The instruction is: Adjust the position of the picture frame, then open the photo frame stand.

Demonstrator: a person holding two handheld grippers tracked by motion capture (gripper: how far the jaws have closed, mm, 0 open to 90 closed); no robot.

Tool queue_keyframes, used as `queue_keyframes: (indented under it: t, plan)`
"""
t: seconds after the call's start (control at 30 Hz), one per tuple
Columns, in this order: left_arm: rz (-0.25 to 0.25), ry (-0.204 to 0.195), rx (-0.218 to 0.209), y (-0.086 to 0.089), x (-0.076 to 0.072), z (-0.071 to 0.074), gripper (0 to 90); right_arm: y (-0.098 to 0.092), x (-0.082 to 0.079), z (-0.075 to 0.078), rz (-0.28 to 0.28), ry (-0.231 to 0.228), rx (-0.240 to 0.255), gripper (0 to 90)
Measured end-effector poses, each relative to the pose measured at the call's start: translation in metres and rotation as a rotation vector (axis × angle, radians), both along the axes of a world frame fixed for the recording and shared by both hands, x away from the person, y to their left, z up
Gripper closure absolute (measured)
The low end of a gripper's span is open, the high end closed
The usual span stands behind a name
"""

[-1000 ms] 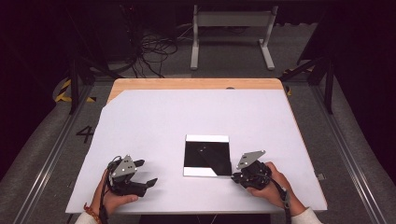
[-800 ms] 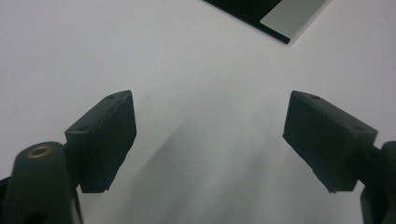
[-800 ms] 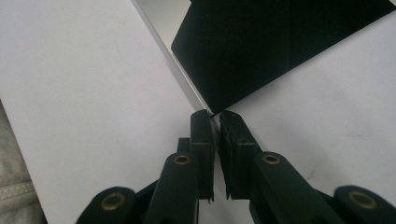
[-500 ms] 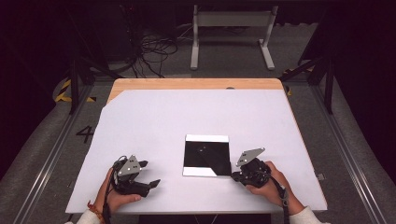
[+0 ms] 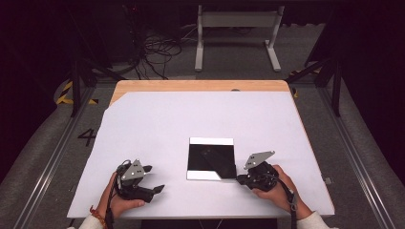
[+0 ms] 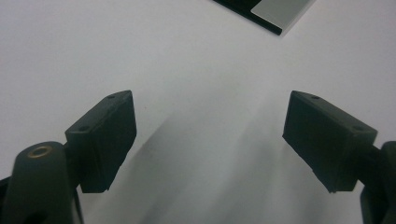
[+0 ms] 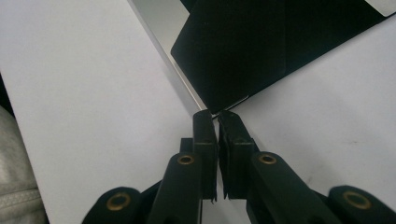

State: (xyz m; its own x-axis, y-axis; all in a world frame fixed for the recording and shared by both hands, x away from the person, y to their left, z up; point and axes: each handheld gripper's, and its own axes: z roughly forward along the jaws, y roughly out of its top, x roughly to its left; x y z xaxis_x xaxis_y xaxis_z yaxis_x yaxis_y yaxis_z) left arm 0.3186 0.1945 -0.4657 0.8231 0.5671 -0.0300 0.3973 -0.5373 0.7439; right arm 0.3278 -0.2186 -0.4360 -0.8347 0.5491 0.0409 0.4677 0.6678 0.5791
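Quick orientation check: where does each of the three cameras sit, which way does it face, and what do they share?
High view: above the near edge, looking forward and down on the white table; both hands, left gripper and right gripper enter at the bottom.
Left gripper view: rides the left gripper, looking along its open jaws at bare table.
Right gripper view: rides the right gripper, its shut jaws pinching the corner of the black sheet.
Shared: all three show the black sheet.

Both tools black: left tool (image 5: 154, 179), right tool (image 5: 239, 179). Grey three-cornered top plates, brass pivot screws, black cables. Left wrist has orange bracelet (image 5: 99, 215); white sleeve (image 5: 313, 220) at right wrist.
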Motion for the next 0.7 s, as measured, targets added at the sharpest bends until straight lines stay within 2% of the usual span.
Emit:
queue_keyframes:
  t: [0.07,0.13,0.33,0.47,0.7]
  plan:
    - [-0.002,0.001,0.000,0.0000,0.0005,0.0001,18.0,-0.0018,-0.0002,0.0007,-0.005,-0.008,0.023,87.7]
    - [0.001,0.002,-0.007,-0.0001,0.0015,0.0004,18.0,-0.0044,0.0011,0.0022,-0.005,0.001,0.068,88.0]
    - [0.000,-0.002,-0.002,0.0020,-0.0005,0.0010,18.0,-0.0063,0.0028,0.0010,-0.012,0.004,0.044,87.5]
    - [-0.002,-0.006,0.002,-0.0002,-0.0006,0.0022,18.0,-0.0038,-0.0006,0.0013,0.017,0.013,0.011,85.4]
    - [0.002,-0.013,-0.002,0.0011,-0.0016,0.0044,17.5,0.0004,0.0002,-0.0019,0.026,0.024,-0.020,82.8]
